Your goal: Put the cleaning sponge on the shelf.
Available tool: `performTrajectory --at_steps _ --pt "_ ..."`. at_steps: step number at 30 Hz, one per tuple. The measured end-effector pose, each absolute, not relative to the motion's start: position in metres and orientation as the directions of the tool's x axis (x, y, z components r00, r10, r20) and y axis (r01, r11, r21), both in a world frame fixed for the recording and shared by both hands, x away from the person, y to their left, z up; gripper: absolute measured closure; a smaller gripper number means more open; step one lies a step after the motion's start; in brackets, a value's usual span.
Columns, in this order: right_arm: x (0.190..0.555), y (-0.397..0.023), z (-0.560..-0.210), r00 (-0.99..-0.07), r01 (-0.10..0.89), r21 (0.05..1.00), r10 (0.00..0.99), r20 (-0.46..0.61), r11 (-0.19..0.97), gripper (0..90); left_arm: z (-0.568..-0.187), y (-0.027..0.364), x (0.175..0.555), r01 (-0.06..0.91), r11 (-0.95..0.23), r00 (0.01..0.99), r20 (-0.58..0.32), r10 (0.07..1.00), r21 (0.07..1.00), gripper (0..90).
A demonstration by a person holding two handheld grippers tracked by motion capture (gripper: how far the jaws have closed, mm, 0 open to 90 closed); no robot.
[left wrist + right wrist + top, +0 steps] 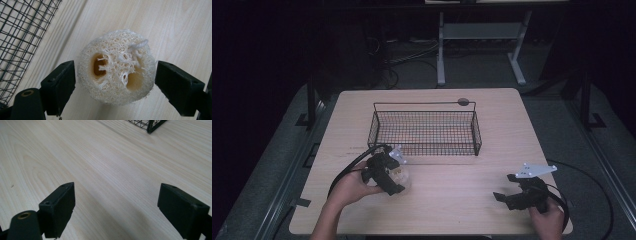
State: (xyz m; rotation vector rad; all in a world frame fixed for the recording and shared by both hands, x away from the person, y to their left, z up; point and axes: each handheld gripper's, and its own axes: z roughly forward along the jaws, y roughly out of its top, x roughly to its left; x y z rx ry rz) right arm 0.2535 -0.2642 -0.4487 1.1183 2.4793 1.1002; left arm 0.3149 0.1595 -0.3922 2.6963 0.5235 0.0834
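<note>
The loofah sponge (115, 67) lay on the pale wooden table (447, 190), near its front left part and just in front of the wire basket (425, 128). It was a round, cream slice of coarse fibre with two hollow chambers in its face and a short loop of white string at its upper edge. My left claw (115, 85) stood around it with the jaws spread, one on each side; the left jaw came very close to the fibre, while a sliver of table showed between the sponge and the right jaw, so I had no grasp on it. In the high view my left hand (354, 186) held that claw tilted down over the sponge.

The black basket sat at the middle of the table, long side toward me, and through its mesh I could make out nothing inside. Its corner showed at the top of the right gripper view.

My right claw (116, 210) hung released over bare wood, well apart from the sponge, near the front right edge.

No writing could be read anywhere.
</note>
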Motion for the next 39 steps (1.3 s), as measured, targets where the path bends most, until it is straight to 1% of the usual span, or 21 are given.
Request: performTrajectory --at_steps 11,13,15,21,22,39 --pt "0.254 -0.264 -0.449 -0.693 0.558 0.706 0.713 0.108 0.435 14.2 -0.395 0.155 0.318 0.349 -0.863 0.931 -0.026 0.365 0.366 16.5" --pt "0.254 -0.264 -0.449 -0.692 0.558 0.706 0.713 0.107 0.435 14.2 -0.395 0.155 0.318 0.349 -0.863 0.931 -0.029 0.364 0.365 17.7" --pt "0.254 -0.264 -0.449 -0.692 0.559 0.706 0.713 0.108 0.435 14.2 -0.396 0.154 0.318 0.347 -0.867 0.932 -0.027 0.362 0.358 21.8" --pt "0.254 -0.264 -0.449 -0.691 0.561 0.705 0.714 0.111 0.434 14.2 -0.394 0.154 0.318 0.342 -0.871 0.934 -0.023 0.357 0.352 25.8" --pt "0.254 -0.264 -0.449 -0.692 0.560 0.705 0.714 0.110 0.434 14.2 -0.394 0.154 0.318 0.340 -0.872 0.935 -0.024 0.355 0.353 27.9" --pt "0.254 -0.263 -0.449 -0.695 0.560 0.705 0.710 0.115 0.434 14.2 -0.378 0.151 0.321 0.333 -0.871 0.936 -0.016 0.351 0.360 28.5"
